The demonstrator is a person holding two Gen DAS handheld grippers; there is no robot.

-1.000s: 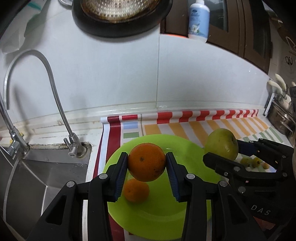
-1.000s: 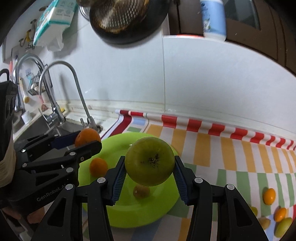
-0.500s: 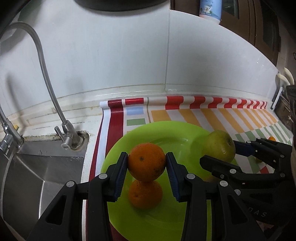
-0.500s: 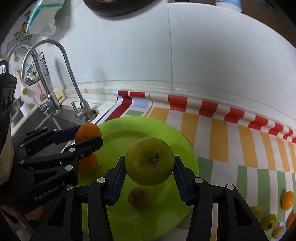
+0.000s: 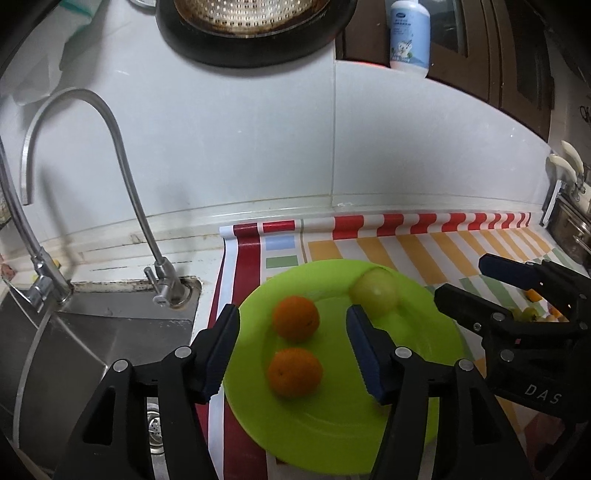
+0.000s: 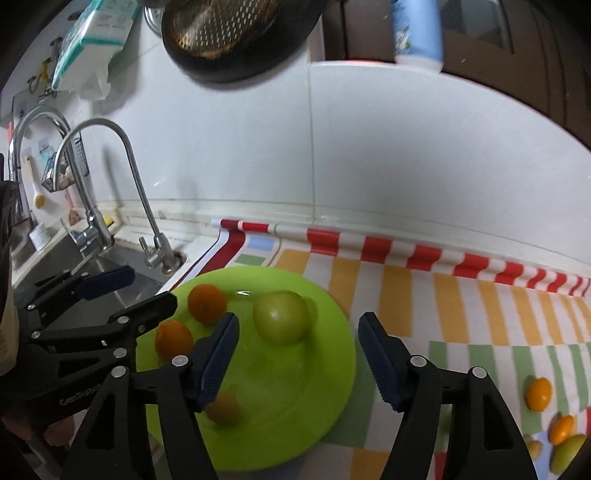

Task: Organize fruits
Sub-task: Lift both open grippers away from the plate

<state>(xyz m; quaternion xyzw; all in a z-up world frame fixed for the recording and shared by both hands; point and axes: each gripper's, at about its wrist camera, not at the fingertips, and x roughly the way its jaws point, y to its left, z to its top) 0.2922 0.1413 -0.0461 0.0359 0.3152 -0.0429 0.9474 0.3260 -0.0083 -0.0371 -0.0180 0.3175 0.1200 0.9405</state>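
Observation:
On a lime-green plate (image 5: 332, 424) (image 6: 295, 387) lie two oranges (image 5: 295, 323) (image 5: 294, 371) and a green apple (image 5: 375, 295). My left gripper (image 5: 293, 350) hangs just above the oranges with its jaws opening; the pads touch neither fruit. In the right wrist view the apple (image 6: 281, 317) lies on the plate ahead of my right gripper (image 6: 299, 354), whose jaws are also opening and clear of it. The oranges (image 6: 207, 303) (image 6: 173, 339) lie by the left gripper (image 6: 147, 291). A small brownish fruit (image 6: 223, 408) rests near the plate's front.
The plate sits on a striped mat (image 6: 424, 295). A steel sink (image 5: 92, 350) and faucet (image 5: 129, 184) are at the left. Several small orange and green fruits (image 6: 539, 393) lie on the mat at the right. A dark pan (image 5: 251, 33) hangs on the wall.
Both grippers opened. The orange dropped from the left jaws onto the plate beside the other orange. The apple left the right jaws and now lies on the plate.

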